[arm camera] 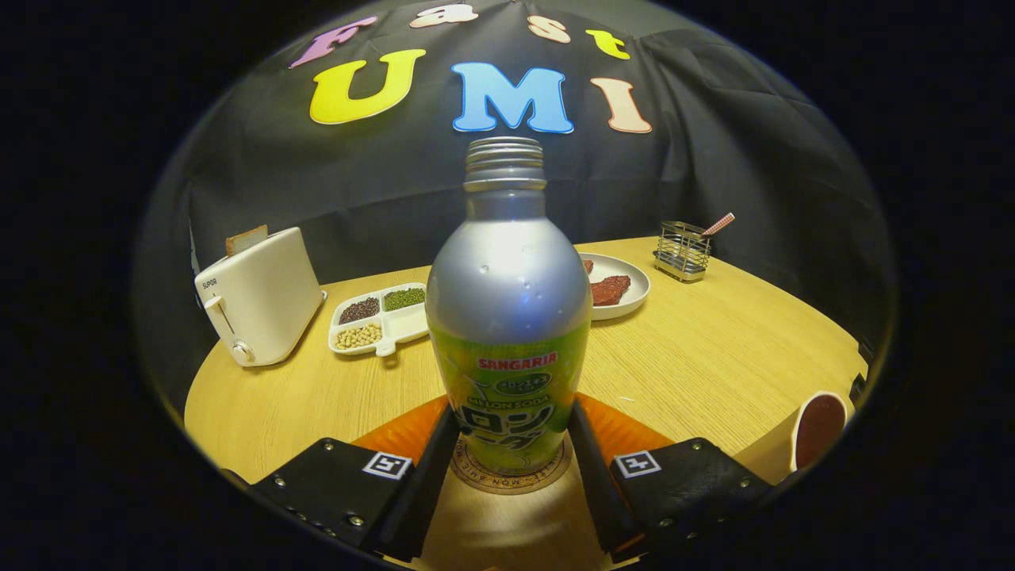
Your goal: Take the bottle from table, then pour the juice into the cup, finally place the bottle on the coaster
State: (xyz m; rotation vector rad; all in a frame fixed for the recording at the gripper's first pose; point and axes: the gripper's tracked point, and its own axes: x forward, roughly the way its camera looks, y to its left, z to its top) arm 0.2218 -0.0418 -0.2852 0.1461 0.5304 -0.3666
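A: Where's the bottle (509, 317)?
B: Upright on the coaster (511, 474), between the gripper (511, 444) fingers, which flank its base; whether they still press it, I can't tell.
A: And the cup (817, 430)?
B: Right of the bottle, near the counter (714, 357) edge.

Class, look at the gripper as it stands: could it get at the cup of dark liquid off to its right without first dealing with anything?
Probably not. The gripper has its fingers against both sides of the silver and green metal bottle, which stands upright on the round coaster. The cup sits apart on the wooden table, reachable after release.
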